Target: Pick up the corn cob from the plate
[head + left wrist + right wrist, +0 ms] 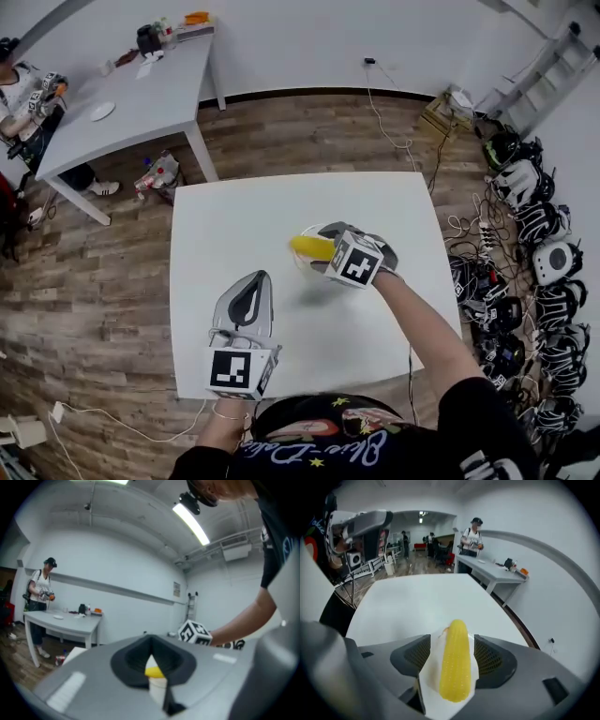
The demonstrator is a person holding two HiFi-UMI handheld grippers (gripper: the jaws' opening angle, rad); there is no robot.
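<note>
A yellow corn cob lies on a white plate right of the middle of the white table. My right gripper points steeply down over it, open, one jaw on each side of the cob. In the right gripper view the cob lies lengthwise between the pads on the plate, with a gap on the left side. My left gripper is held level near the table's front, shut, nothing in it. The left gripper view shows the cob through a narrow slit.
A grey table with small items stands at the back left, and a person is beside it. Headsets and cables crowd the floor along the right wall. The white table's front edge is just under my left gripper.
</note>
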